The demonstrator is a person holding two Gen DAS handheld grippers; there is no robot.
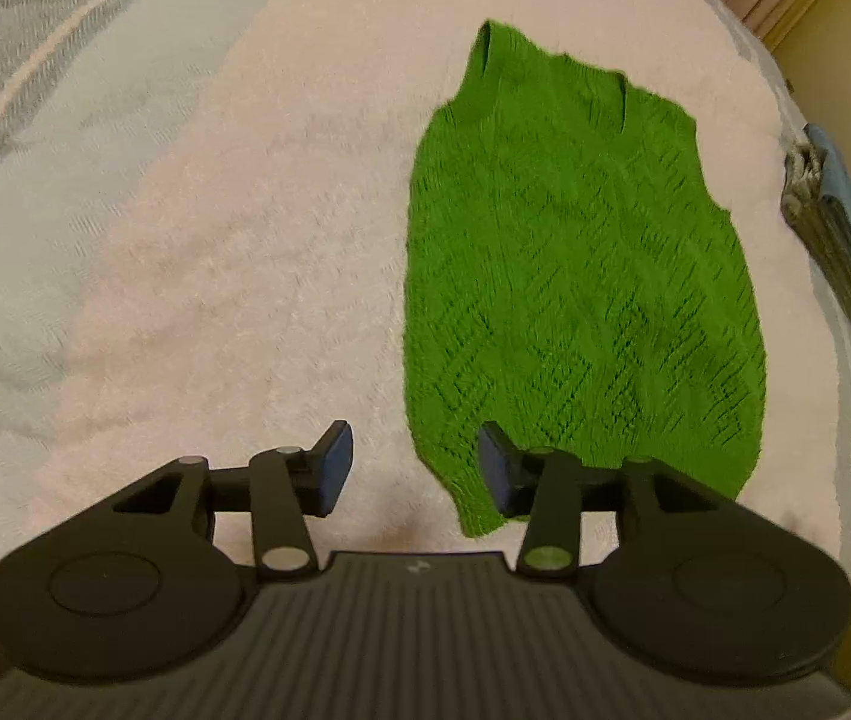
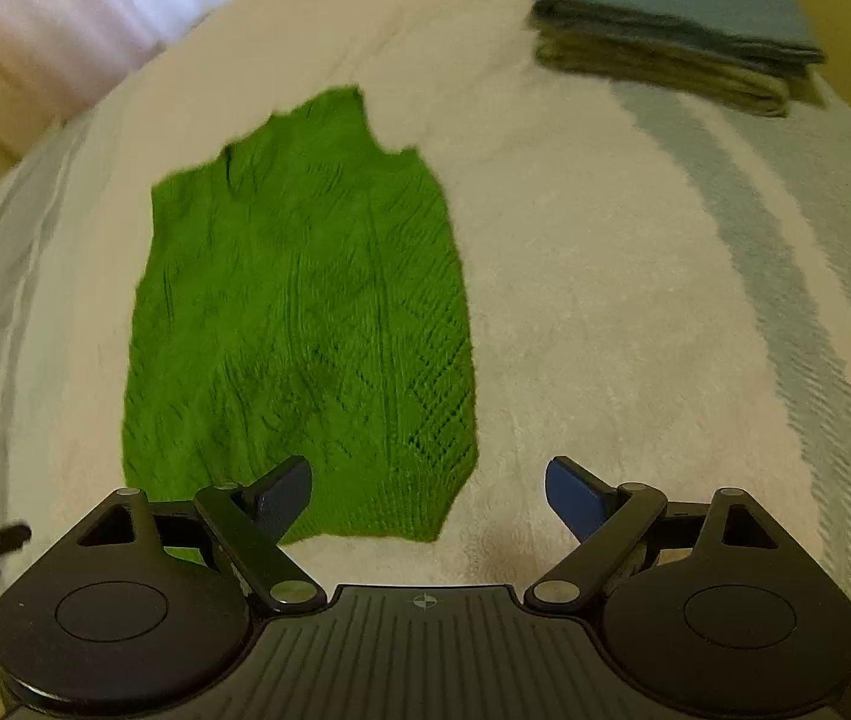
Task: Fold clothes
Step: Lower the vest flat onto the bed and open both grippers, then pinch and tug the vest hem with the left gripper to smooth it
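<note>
A green knitted sleeveless top [image 1: 575,276] lies flat on a pale pink fluffy blanket [image 1: 233,252], neck end away from me. My left gripper [image 1: 416,468] hovers open over the hem's left corner, its right finger [image 1: 494,468] above the green edge and its left finger over the blanket. In the right wrist view the same top [image 2: 299,312] lies to the left. My right gripper [image 2: 428,501] stands wide open above the hem's right corner, with its left finger [image 2: 281,501] over the knit and its right finger over the blanket [image 2: 605,300]. Neither gripper holds anything.
A stack of folded clothes, blue on top of olive, [image 2: 665,24] sits at the far right of the bed, also at the right edge in the left wrist view as the folded stack [image 1: 839,228]. A light striped bedcover [image 1: 23,138] lies under the blanket. Curtains [image 2: 65,12] hang beyond the bed.
</note>
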